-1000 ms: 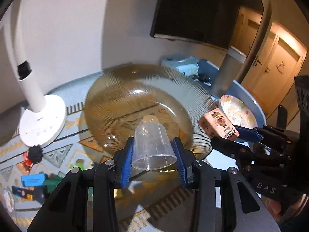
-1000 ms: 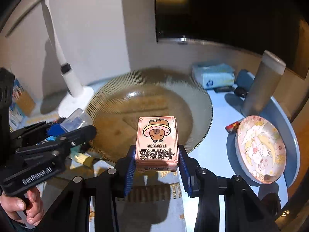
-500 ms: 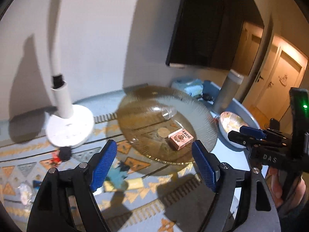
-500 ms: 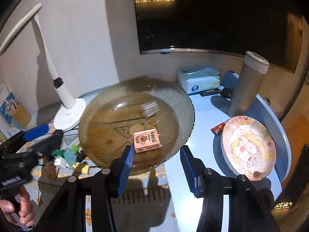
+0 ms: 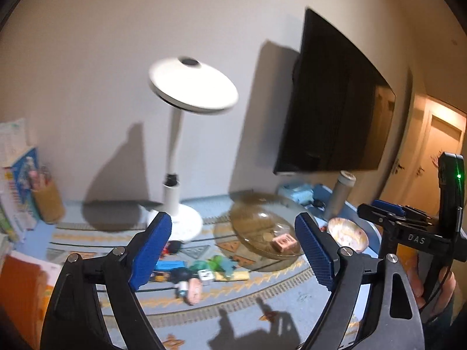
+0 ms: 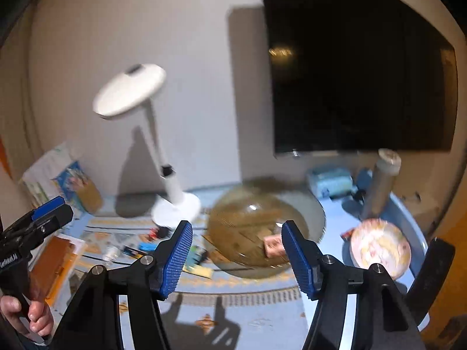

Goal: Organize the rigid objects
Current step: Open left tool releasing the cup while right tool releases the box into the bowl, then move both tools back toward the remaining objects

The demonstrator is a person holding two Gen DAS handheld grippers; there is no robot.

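Both grippers up off the table, nothing in either.

My left gripper (image 5: 233,250) has its blue pads spread wide w/ only air between; jaws have just been opening. Right gripper (image 6: 236,258) is also parted, less wide, empty, jaws just been opening too. The pink card box (image 5: 284,241) lies in the ribbed glass bowl (image 5: 251,221), toward its near right side; in the right view the box (image 6: 273,245) is partly hidden behind my right pad. Can't make out the clear cup, too blurry. Left of the bowl, loose toys (image 5: 204,271) lie scattered on the patterned mat (image 5: 262,300), near the white lamp (image 5: 175,198) base. A floral plate (image 6: 379,248) sits right of the bowl, a grey bottle (image 6: 379,183) behind it, a tissue pack (image 6: 329,180) at the back by the wall.
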